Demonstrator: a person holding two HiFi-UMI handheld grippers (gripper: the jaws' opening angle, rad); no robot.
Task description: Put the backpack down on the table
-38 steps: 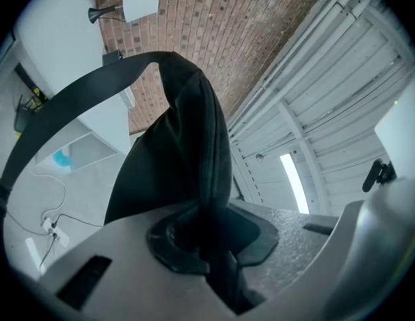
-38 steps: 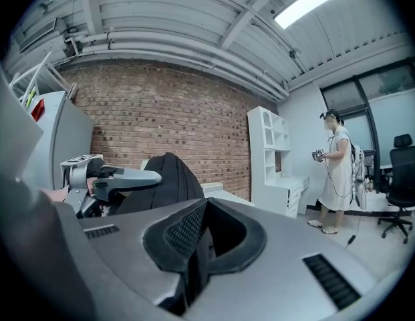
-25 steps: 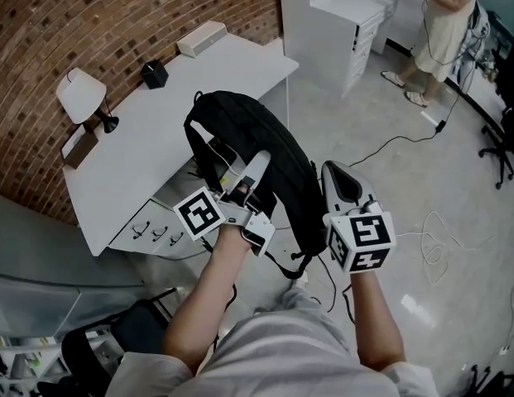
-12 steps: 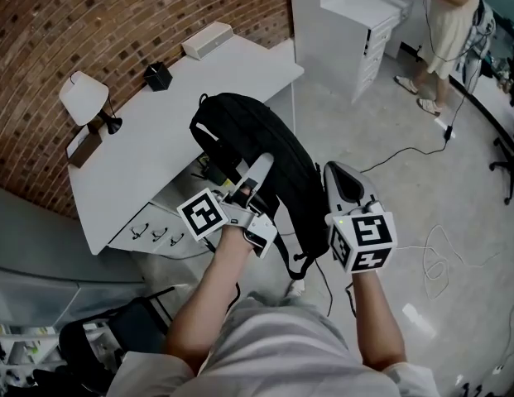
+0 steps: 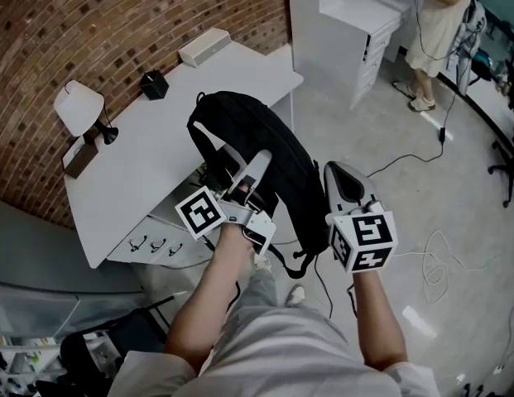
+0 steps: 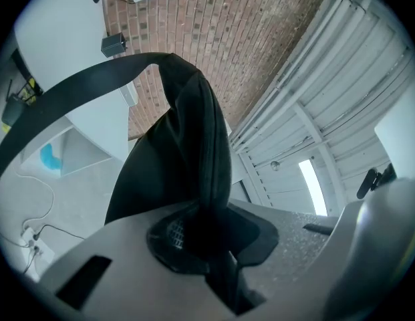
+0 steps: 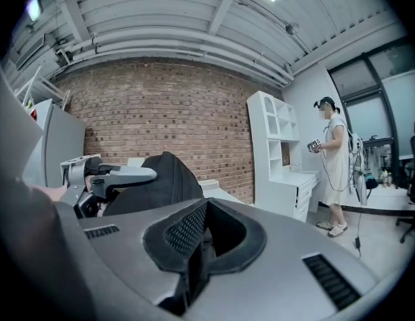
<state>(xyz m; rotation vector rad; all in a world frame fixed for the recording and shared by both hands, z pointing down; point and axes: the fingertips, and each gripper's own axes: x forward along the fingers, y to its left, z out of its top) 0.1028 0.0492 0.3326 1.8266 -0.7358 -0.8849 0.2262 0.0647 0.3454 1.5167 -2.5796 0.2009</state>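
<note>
Backpack [image 5: 277,151] carried nearer table [image 5: 149,160], left gripper [image 5: 258,164] clamping strap [image 6: 204,146], right gripper [image 5: 339,179] closed, brick wall [image 5: 91,23]

The black cloth backpack [image 5: 265,147] you carry looks matt and softly woven. Its flat black webbing strap [image 6: 87,79] has a faint sheen where it runs into the dull, finely speckled grey plastic of your left claw [image 6: 207,229]. The white bench [image 5: 149,164] is smooth and matt, the red-brown brick wall [image 5: 116,23] rough, and the grey floor [image 5: 463,321] polished enough to catch light.
</note>
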